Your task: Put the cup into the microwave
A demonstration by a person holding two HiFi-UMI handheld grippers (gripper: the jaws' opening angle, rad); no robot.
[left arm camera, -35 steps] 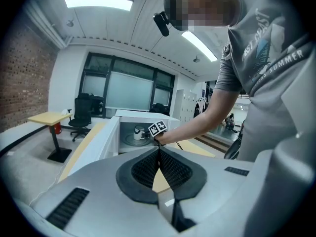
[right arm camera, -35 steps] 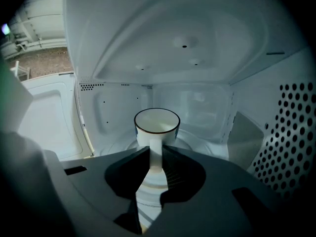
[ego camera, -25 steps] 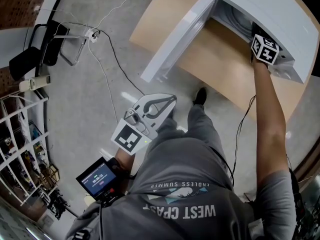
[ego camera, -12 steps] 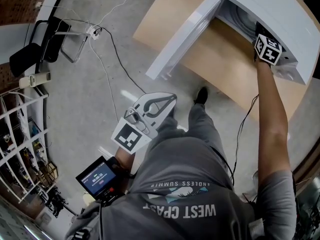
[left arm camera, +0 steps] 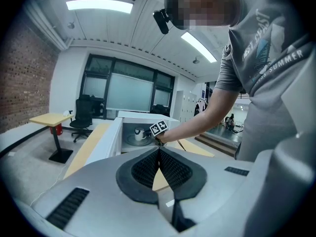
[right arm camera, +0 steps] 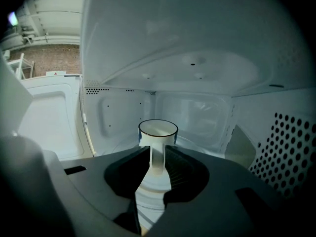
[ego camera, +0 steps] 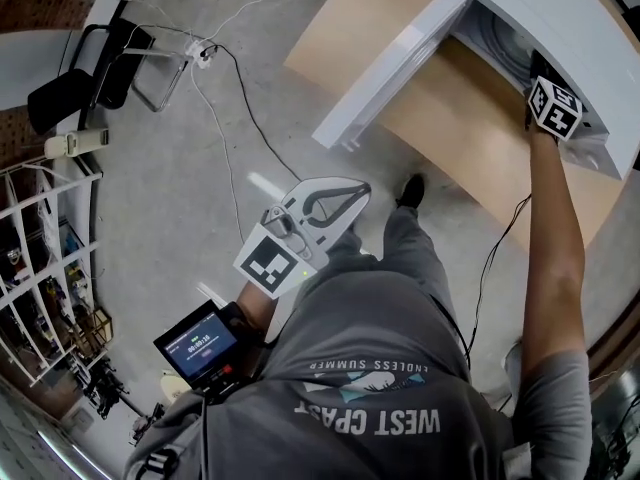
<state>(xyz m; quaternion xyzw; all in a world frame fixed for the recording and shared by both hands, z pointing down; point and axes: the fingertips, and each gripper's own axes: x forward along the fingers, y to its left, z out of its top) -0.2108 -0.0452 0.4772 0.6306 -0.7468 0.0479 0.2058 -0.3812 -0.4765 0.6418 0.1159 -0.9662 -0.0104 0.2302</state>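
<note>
The cup (right arm camera: pixel 158 128) is inside the microwave (right arm camera: pixel 197 107), upright with its open mouth facing up. In the right gripper view it lies dead ahead of the right claw (right arm camera: pixel 158 151), at 12 o'clock. The cup's long axis is vertical. Its handle (right arm camera: pixel 157 161) sticks out at the cup's 6 o'clock, straight back toward the claw.

The handle fills the narrow gap at the claw's tips, so the right claw appears to be pinching the cup by its handle. The jaws are only as far apart as the handle is thick. In the left gripper view the cup sits over the round turntable plate (left arm camera: pixel 129 140). Whether its base rests on the plate or hangs just above it cannot be told.

In the head view the microwave stands on the table (ego camera: pixel 340 28) at about 1 o'clock from the person. Its door (ego camera: pixel 390 73) is swung wide toward 11 o'clock, and the right arm reaches into the cavity.

The left claw (ego camera: pixel 358 190) is held low near the person's waist, well apart from the microwave. Its jaws are pressed together on nothing.

The right claw is the one that matters here. The coming move is probably to settle the base of the cup on the plate, then spread the jaws and draw straight back toward 6 o'clock. That path should clear the handle without tipping the cup.
</note>
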